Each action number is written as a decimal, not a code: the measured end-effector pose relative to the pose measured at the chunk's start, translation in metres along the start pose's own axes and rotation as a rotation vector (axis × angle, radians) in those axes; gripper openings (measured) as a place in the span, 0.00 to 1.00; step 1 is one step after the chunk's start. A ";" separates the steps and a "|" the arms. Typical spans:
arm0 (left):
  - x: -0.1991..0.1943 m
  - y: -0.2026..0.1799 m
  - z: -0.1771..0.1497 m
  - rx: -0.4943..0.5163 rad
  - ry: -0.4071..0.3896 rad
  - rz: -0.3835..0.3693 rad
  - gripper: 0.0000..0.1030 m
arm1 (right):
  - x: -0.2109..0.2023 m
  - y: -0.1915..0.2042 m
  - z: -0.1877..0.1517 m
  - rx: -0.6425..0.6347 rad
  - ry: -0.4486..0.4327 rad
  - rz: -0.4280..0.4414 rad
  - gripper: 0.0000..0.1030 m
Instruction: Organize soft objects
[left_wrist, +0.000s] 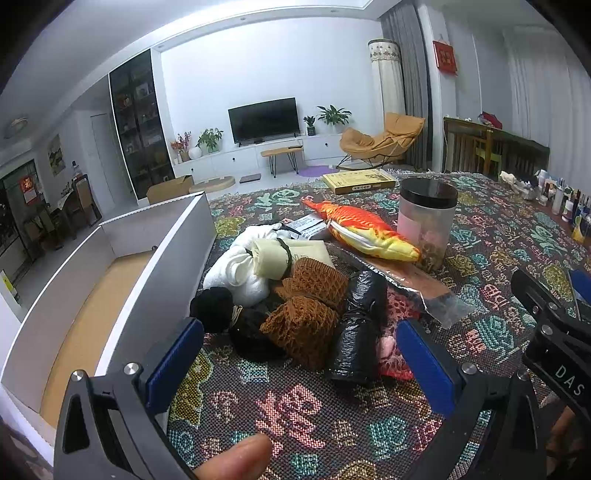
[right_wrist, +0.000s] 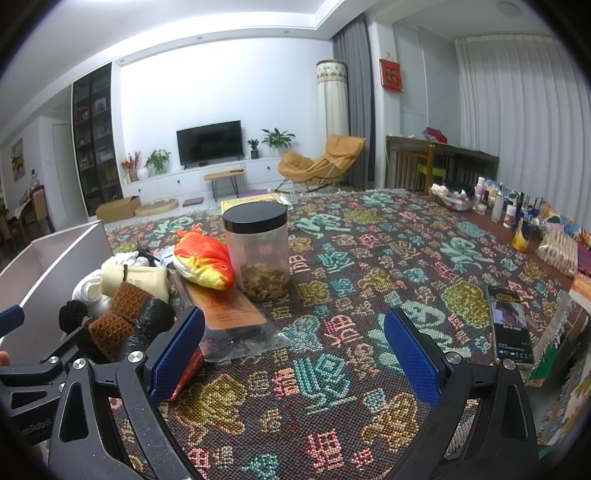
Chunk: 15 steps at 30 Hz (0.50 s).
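The left claw (left_wrist: 299, 362) stands wide open with nothing in it, its 2 blue pads flanking the near edge of a heap of soft things on the patterned woven cloth (left_wrist: 295, 417) that covers the tabletop. The right claw (right_wrist: 293, 354) is just as wide and also empty, over bare cloth beside the heap.

Nearest the left claw lie a rust-brown knitted mesh bundle (left_wrist: 306, 314), a rolled black plastic bag (left_wrist: 360, 325), a black fabric ball (left_wrist: 212, 308) and a red patterned cloth (left_wrist: 397, 332). Behind them sit a white cloth bundle (left_wrist: 236, 269), a cream rolled pouch tied with a dark band (left_wrist: 273, 258) and an orange-and-yellow plush fish (left_wrist: 364, 230). The likely destination, an open white box with a tan floor (left_wrist: 92, 314), stands just left of the heap.

The risks come from crowding. The soft items touch and overlap, so a closing claw may pinch 2 at once or catch the woven cloth below and drag it. The plush fish rests against a clear plastic jar with a black lid (left_wrist: 428, 221) and over a flat foil packet (left_wrist: 417, 288); pulling the fish carelessly could tip the jar or sweep the packet along. Loose mesh may also snag on a pad and slip free halfway to the box.
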<state>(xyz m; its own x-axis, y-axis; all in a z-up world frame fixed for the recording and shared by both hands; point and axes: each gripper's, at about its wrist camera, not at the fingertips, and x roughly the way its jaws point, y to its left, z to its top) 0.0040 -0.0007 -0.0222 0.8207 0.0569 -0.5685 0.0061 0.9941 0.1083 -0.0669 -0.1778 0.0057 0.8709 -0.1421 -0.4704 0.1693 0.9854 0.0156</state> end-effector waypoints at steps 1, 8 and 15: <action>0.000 0.000 0.000 0.000 0.001 0.000 1.00 | 0.000 0.000 0.000 0.000 0.001 0.000 0.96; 0.001 -0.001 -0.001 0.002 0.003 -0.001 1.00 | -0.001 0.000 0.000 0.001 0.003 0.000 0.96; 0.002 -0.001 -0.002 0.001 0.005 0.000 1.00 | -0.001 0.000 0.000 0.001 0.003 0.001 0.96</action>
<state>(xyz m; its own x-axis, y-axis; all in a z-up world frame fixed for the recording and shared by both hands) 0.0042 -0.0014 -0.0247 0.8180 0.0572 -0.5724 0.0070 0.9940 0.1093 -0.0676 -0.1777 0.0060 0.8694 -0.1412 -0.4735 0.1692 0.9854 0.0168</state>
